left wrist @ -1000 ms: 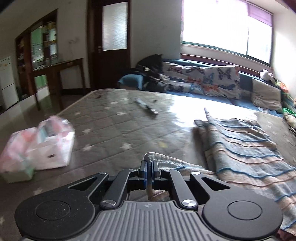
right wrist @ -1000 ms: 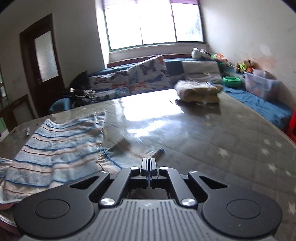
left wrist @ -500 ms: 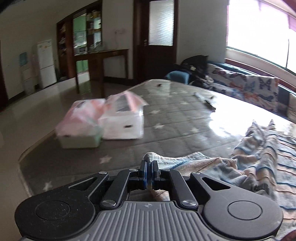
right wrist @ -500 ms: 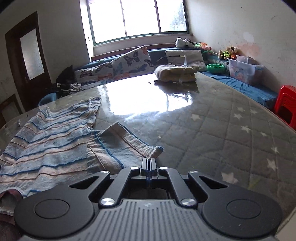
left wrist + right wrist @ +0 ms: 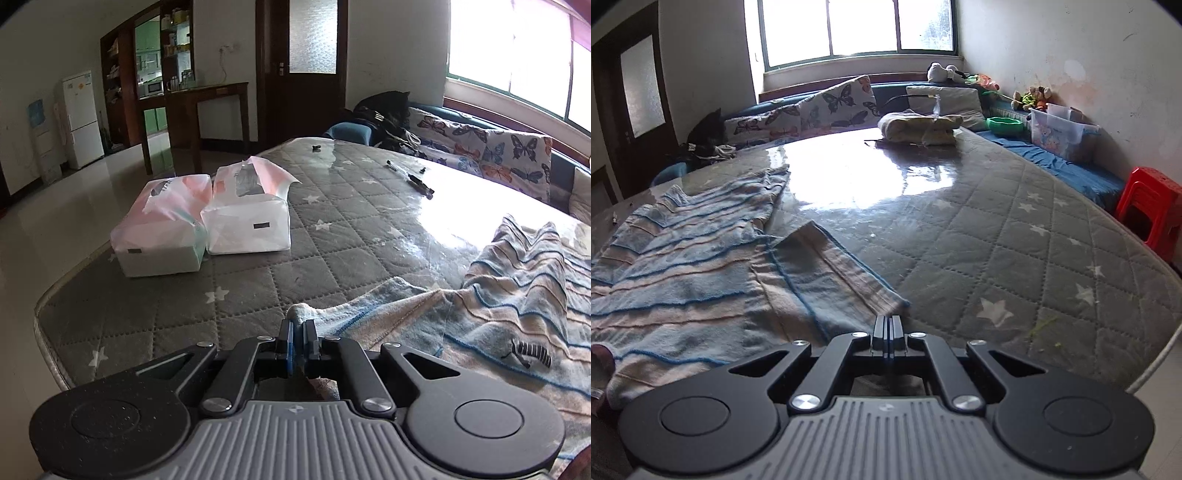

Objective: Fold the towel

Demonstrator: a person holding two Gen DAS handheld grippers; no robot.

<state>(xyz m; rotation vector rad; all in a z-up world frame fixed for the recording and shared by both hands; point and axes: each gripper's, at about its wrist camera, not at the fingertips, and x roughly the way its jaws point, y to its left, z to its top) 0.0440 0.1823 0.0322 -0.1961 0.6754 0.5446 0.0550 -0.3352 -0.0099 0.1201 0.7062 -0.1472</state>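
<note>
Left tongs (image 5: 297, 334) clenched on a bunched corner of the blue-and-peach striped terry towel (image 5: 517, 295); right tongs (image 5: 887, 326) pinched shut on the opposite near corner of the towel (image 5: 701, 273). Risk: uneven pull from either side could drag the far half askew, or the thin right-hand pinch could slip, spoiling the fold line. Towel lies rumpled, near edge flipped over, on the grey star-quilted mattress (image 5: 258, 258), clear of two plastic-wrapped tissue packs (image 5: 207, 225).
</note>
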